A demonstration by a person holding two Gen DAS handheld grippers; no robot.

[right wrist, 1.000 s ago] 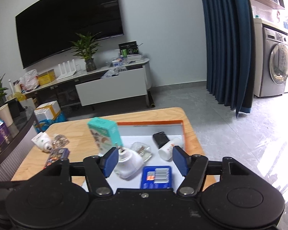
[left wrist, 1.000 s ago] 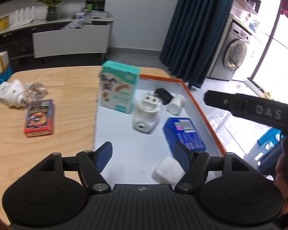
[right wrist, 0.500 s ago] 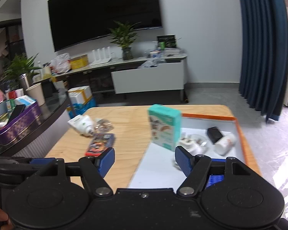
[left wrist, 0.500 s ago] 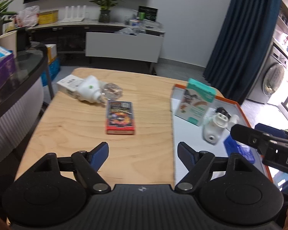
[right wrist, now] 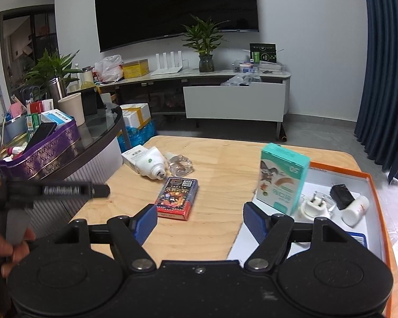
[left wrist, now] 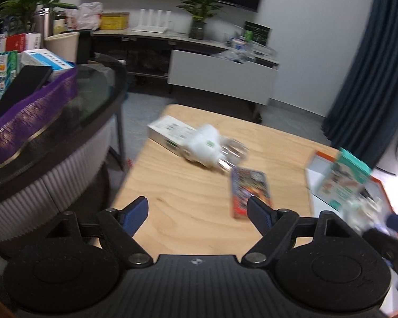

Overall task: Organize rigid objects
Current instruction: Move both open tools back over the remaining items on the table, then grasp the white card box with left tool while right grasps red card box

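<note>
On the wooden table [right wrist: 220, 164] lie a red card box [right wrist: 177, 197] [left wrist: 249, 190], a white plug adapter [right wrist: 151, 164] [left wrist: 203, 148], a clear glass piece [right wrist: 180, 164] and a white carton [left wrist: 169, 129]. The orange-rimmed tray [right wrist: 372, 185] on the right holds a teal box [right wrist: 281, 179], a white plug [right wrist: 314, 206], a black block [right wrist: 341, 197], a white bottle [right wrist: 355, 209] and a blue box [right wrist: 358, 238]. My left gripper [left wrist: 197, 210] hovers over bare wood, jaws opening, nothing between them. My right gripper [right wrist: 200, 220] is also opening and empty, just short of the card box.
A dark glass-topped side table [right wrist: 98, 135] with a purple tin [right wrist: 39, 156] of clutter stands to the left of the wooden table. Behind are a TV console [right wrist: 236, 100], potted plants and a blue curtain [right wrist: 384, 66]. A hand holds the left gripper's handle [right wrist: 16, 246].
Both grippers swung left from the tray toward the table's wooden half, and their jaws widened. The left view now centres on the adapter and card box.
</note>
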